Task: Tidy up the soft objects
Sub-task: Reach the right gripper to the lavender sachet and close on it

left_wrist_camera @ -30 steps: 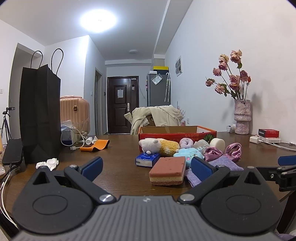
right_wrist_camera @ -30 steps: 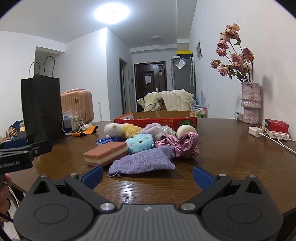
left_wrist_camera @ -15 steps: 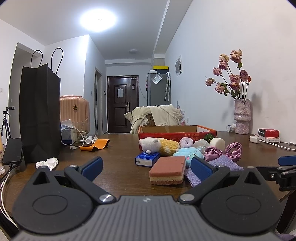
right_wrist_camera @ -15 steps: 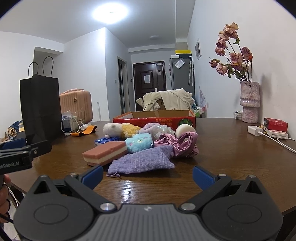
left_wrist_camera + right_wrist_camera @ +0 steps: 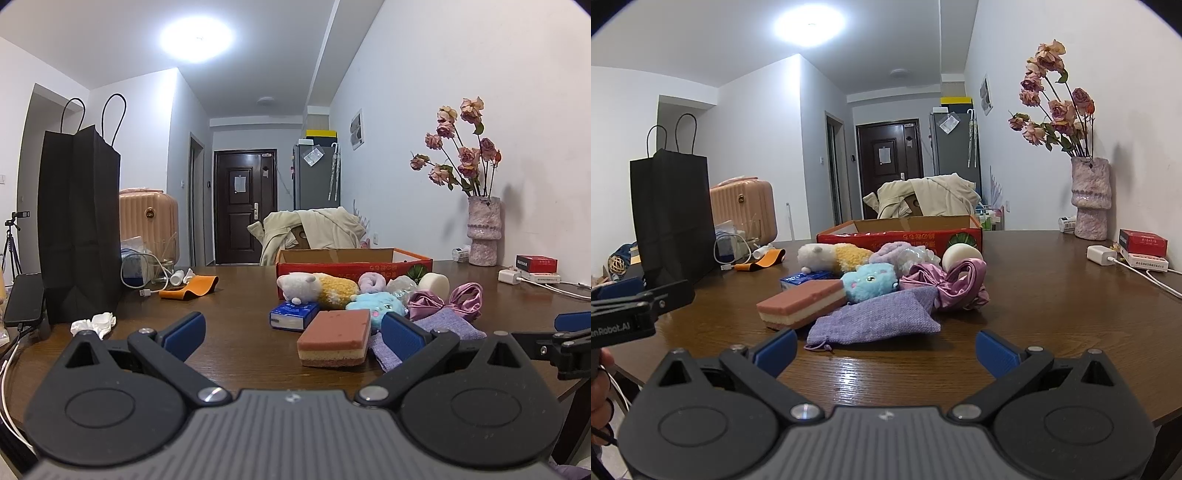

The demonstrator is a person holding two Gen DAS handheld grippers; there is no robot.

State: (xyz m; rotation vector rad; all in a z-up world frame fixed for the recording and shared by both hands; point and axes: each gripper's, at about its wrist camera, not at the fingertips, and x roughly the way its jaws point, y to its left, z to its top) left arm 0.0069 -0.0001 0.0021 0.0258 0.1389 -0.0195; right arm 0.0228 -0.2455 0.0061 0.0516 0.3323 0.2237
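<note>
The left claw (image 5: 291,330) is held level and low over the near edge of the surface (image 5: 236,354), its blue-padded fingers (image 5: 183,329) spread wide with nothing between them. The right claw (image 5: 885,345) is held likewise over the same near edge, fingers (image 5: 996,350) parted wide and gripping nothing.
</note>
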